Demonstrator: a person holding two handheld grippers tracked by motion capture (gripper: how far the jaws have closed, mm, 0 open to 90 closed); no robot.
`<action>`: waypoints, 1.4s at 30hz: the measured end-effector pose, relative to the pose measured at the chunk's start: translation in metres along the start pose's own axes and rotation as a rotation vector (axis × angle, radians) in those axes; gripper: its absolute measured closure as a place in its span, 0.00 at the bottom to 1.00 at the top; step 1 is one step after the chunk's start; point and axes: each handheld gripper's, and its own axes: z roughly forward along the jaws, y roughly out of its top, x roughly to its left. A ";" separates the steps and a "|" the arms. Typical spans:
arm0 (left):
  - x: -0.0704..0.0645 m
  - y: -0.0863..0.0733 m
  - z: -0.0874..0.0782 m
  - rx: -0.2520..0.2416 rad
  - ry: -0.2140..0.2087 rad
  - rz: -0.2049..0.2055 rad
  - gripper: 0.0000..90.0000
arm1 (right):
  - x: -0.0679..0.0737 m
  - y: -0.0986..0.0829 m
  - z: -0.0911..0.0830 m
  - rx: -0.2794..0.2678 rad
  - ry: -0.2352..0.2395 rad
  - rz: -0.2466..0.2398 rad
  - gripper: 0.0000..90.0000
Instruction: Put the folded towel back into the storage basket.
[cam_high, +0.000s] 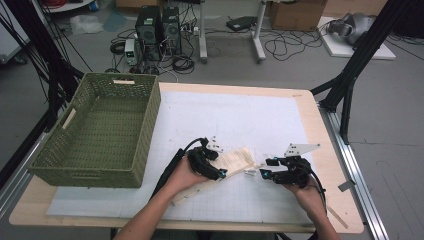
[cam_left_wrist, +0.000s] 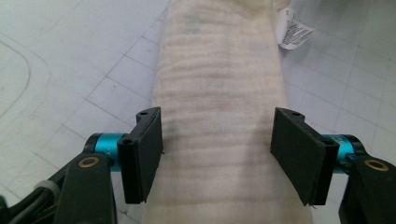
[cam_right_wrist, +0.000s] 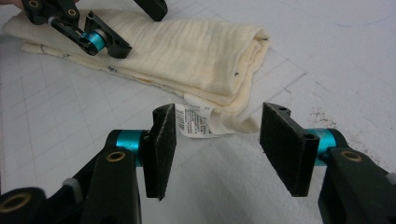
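Folded cream cloth (cam_high: 235, 162), long axis lying along the left gripper's (cam_left_wrist: 217, 154) view. Left jaws spread, straddling its width. Right gripper (cam_right_wrist: 217, 149) spread too, its label (cam_right_wrist: 198, 120) just ahead

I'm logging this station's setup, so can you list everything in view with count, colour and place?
folded cloth: one, cream, on the mat near the table's front middle
care label: one, white, at the cloth's right end
basket: one, green woven, left side of the table
mat: one, white gridded, covering the table top
table: one, light wood
computer towers: two, black, on the floor beyond the table
left gripper: one, black, jaws open astride the cloth
right gripper: one, black, jaws open either side of the label
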 end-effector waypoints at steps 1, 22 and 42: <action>0.001 0.000 0.002 0.011 -0.008 -0.003 0.38 | 0.000 0.000 0.000 -0.003 -0.002 -0.002 0.51; -0.004 -0.002 0.007 0.021 -0.002 0.022 0.30 | -0.001 0.000 -0.004 -0.029 -0.007 0.022 0.42; -0.003 -0.001 0.008 0.024 -0.010 -0.005 0.27 | -0.003 -0.001 -0.012 -0.062 -0.022 0.033 0.40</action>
